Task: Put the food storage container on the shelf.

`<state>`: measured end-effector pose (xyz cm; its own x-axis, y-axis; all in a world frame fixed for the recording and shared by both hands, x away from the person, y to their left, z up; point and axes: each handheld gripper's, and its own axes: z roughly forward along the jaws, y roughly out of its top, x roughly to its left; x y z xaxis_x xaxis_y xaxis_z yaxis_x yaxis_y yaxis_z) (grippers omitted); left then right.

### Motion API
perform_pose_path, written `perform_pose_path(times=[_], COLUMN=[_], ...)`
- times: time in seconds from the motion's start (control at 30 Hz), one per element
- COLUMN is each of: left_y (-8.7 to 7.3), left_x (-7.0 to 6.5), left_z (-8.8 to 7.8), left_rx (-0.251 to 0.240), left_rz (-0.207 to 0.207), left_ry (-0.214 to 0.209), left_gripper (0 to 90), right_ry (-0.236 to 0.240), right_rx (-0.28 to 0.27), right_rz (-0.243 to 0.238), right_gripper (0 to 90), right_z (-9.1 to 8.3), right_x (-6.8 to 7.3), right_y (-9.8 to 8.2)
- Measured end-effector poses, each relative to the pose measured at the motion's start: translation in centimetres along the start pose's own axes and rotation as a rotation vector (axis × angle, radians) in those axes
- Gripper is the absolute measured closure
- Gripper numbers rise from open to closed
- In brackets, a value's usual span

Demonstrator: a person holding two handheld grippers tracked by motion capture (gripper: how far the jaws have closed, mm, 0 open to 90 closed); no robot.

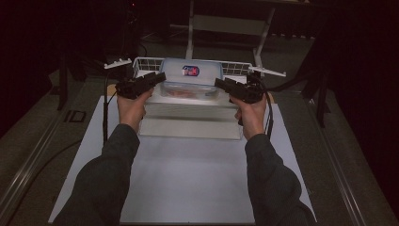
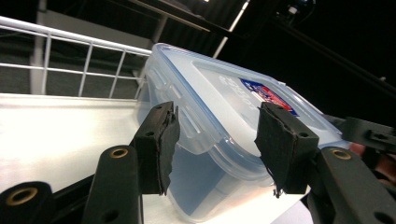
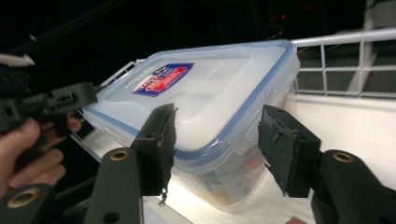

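Nearest us in the high view, our two dark sleeves (image 1: 110,183) come up from the bottom edge over a white sheet (image 1: 188,179) that covers the table. Each hand carries a black tool. The left gripper (image 1: 162,76) and the right gripper (image 1: 217,83) point inward at opposite ends of a clear plastic food container (image 1: 190,80). The container is rectangular with rounded corners, its frosted lid edged in blue and bearing a red and blue label (image 1: 190,71), with flip-down latches along its sides; something brownish shows faintly through the wall. It sits in a white wire basket (image 1: 143,63) on top of a pale raised platform (image 1: 188,120). In the left gripper view the jaws stand apart, a corner of the container between them, and the pads do not press on it. In the right gripper view the jaws likewise stand apart around another corner, not gripping it.
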<state>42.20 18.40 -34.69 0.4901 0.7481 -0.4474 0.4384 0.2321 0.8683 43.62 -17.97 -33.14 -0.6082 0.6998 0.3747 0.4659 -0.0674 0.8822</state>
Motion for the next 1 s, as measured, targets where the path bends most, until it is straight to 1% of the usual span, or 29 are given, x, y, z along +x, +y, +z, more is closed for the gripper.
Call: perform_pose_path(times=[0.1,0.2,0.3,0.37,0.4,0.47,0.57,0.73,0.77,0.87,0.93,1.0], left_y=[0.1,0.3,0.6,0.7,0.7,0.6,0.4,-0.1,-0.3,-1.3,-2.2,-3.3], left_x=[-0.2,-0.3,-0.3,-0.5,-0.6,-0.8,-1.4,-2.4,-2.8,-3.8,-4.4,-4.9], left_z=[-0.5,-1.3,-2.2,-2.8,-3.1,-3.6,-4.4,-5.8,-6.0,-7.0,-7.7,-8.4], left_rx=[0.009,0.01,0.014,0.032,0.045,0.077,0.108,0.133,0.129,0.127,0.126,0.134], left_rz=[0.032,0.052,0.07,0.106,0.127,0.172,0.23,0.292,0.306,0.35,0.383,0.421], left_ry=[0.008,0.011,0.003,-0.002,0.001,0.017,0.034,0.035,0.032,0.009,-0.001,-0.008], left_gripper=[46.7,46.6,46.6,46.2,45.9,45.3,43.9,43.5,43.8,44.0,43.8,43.8], right_ry=[-0.026,-0.076,-0.097,-0.099,-0.099,-0.084,-0.069,-0.039,-0.035,-0.02,-0.008,-0.002], right_rx=[0.008,0.038,0.07,0.097,0.109,0.13,0.151,0.185,0.19,0.215,0.223,0.22], right_rz=[-0.042,-0.134,-0.207,-0.25,-0.27,-0.301,-0.329,-0.364,-0.375,-0.407,-0.422,-0.43], right_gripper=[42.8,42.4,42.4,42.4,42.4,42.6,42.2,41.2,40.9,39.8,38.9,37.9], right_z=[-0.5,-1.4,-2.3,-3.0,-3.3,-4.0,-4.9,-6.3,-6.6,-7.4,-8.0,-8.8], right_x=[0.3,0.8,1.2,1.6,1.9,2.2,2.7,3.4,3.7,4.3,4.6,4.8], right_y=[0.1,0.3,0.3,0.4,0.3,0.2,-0.2,-1.4,-1.8,-3.2,-4.0,-4.8])
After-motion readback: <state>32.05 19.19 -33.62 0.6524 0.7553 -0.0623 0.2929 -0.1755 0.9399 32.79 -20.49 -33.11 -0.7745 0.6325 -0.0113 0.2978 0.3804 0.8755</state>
